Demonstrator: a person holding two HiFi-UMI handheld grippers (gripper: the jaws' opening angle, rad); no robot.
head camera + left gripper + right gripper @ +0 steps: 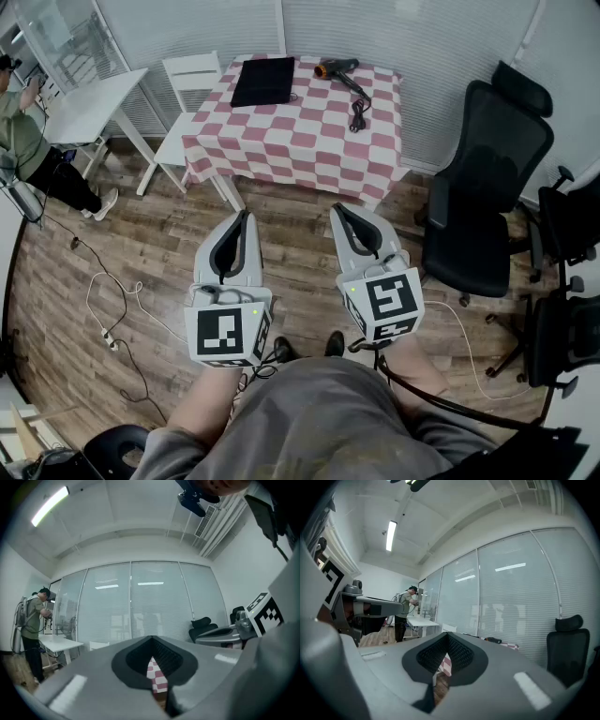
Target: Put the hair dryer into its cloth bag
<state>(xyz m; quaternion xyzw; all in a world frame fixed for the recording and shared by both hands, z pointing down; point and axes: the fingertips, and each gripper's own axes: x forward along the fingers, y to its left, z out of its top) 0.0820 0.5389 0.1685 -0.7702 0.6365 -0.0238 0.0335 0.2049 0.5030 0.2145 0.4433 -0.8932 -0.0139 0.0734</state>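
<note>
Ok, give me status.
Left gripper and right gripper shut, empty. Hair dryer and cloth bag apart on table, untouched. Nothing in the way.

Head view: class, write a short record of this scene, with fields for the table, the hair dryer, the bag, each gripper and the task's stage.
table: red-and-white checked cloth, ahead of the person
hair dryer: lies near the table's far edge, cord trailing toward the near side
cloth bag: black, flat, left of the dryer, apart from it
left gripper: shut, empty, short of the table
right gripper: shut, empty, short of the table
task stage: not begun; dryer outside bag
</note>
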